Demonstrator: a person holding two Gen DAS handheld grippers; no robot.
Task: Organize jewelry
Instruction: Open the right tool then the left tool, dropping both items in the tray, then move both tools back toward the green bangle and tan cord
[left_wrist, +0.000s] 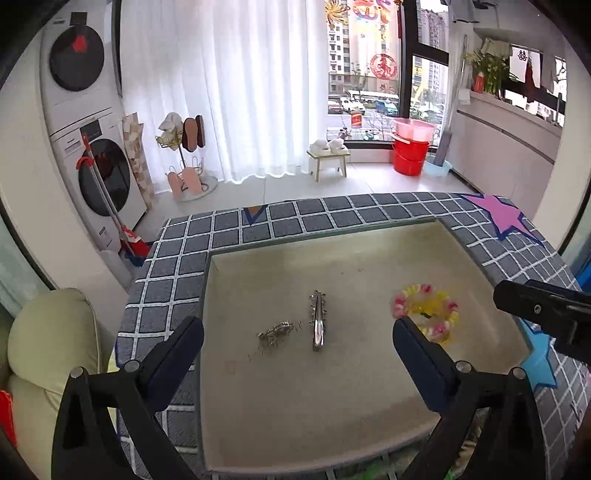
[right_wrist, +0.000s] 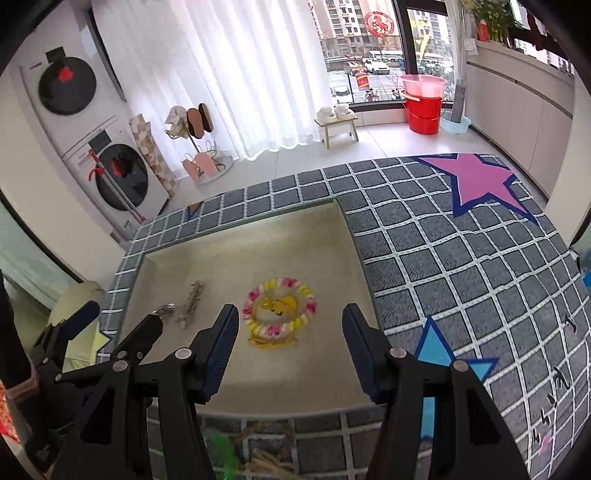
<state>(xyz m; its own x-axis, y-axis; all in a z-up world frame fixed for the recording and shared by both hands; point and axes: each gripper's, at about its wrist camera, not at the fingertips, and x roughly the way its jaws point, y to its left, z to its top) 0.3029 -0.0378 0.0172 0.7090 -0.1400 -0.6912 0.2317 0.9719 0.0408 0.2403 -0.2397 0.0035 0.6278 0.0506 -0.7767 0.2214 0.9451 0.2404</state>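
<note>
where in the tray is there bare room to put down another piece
Bare floor runs along the far wall of the tray, behind all three pieces, and across the whole near half toward the grippers. It is crowded in the middle row: small silver piece, long silver clip close beside it, then the flower bracelet near the right wall.

L gripper (left_wrist: 297, 345) jaws wide, above hair clip (left_wrist: 317, 320) in tray (left_wrist: 369, 254).

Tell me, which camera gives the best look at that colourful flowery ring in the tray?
The right wrist view: the flower ring lies whole and sharp between the open right gripper fingers. In the left wrist view the ring sits far to the side, blurry, partly hidden behind one finger.
</note>
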